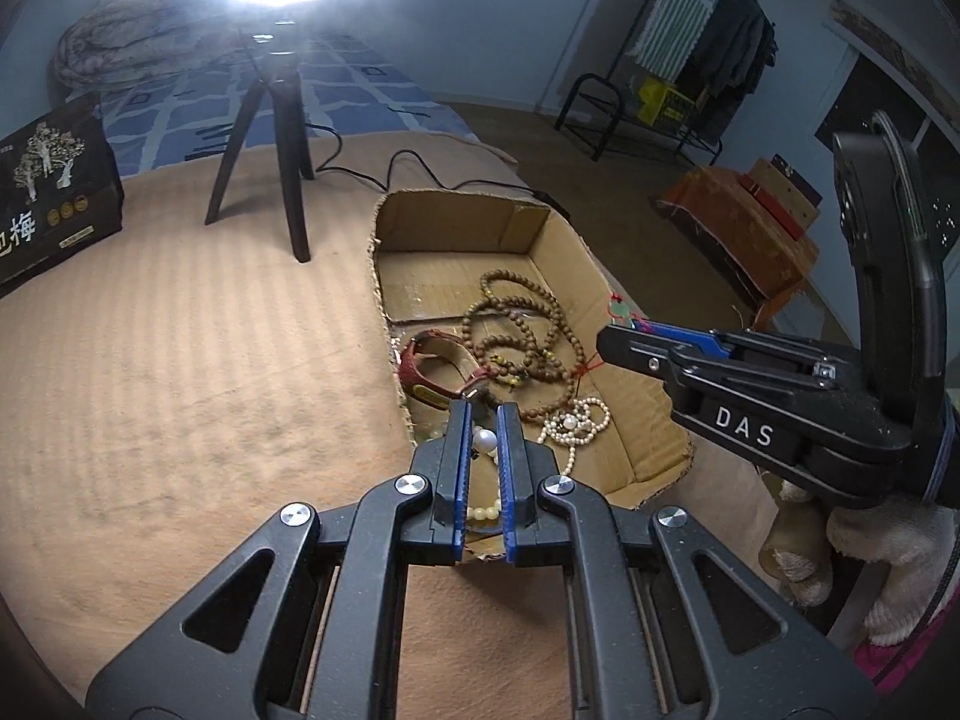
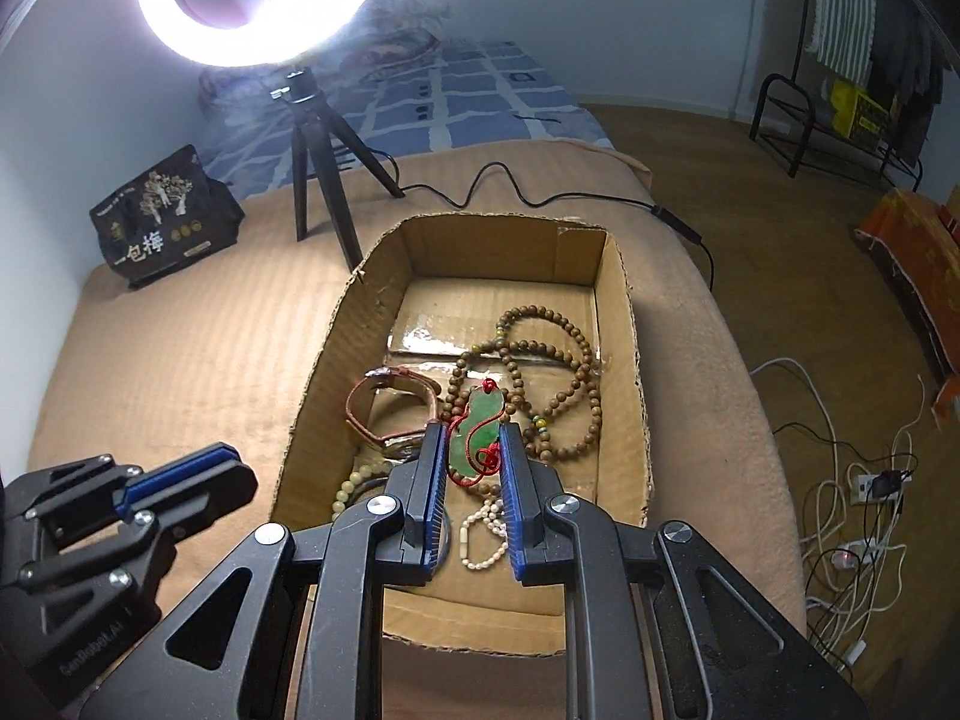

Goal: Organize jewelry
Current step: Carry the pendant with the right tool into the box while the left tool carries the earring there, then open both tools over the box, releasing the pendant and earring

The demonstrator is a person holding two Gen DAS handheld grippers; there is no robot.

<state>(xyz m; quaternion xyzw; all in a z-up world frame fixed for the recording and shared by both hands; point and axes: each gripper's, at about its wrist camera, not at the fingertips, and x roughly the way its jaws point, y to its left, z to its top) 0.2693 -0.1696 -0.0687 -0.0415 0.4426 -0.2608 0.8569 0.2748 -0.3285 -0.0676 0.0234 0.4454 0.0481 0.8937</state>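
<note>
Organizing jewelry, deposit stage. My right gripper (image 2: 474, 450) hung above the cardboard box (image 2: 624, 324) with its fingers clenched on a green jade pendant (image 2: 477, 432) wound with red cord (image 2: 489, 459); the pendant sat between the blue pads, over the tangle of wooden bead strands (image 2: 570, 372). My left gripper (image 1: 483, 432) waited at the box's near-left wall, fingers a narrow gap apart and grasping nothing that I could see; a large pearl (image 1: 485, 438) showed through the gap, apparently lying in the box below. Already in the box: a red-strapped watch (image 1: 429, 375), a pearl necklace (image 1: 576, 423) and pale beads (image 2: 354, 483). I judged the step in hand to be setting the pendant down. The next move called for lowering to a bare patch of the floor and releasing, lest the cord snag the beads.
</note>
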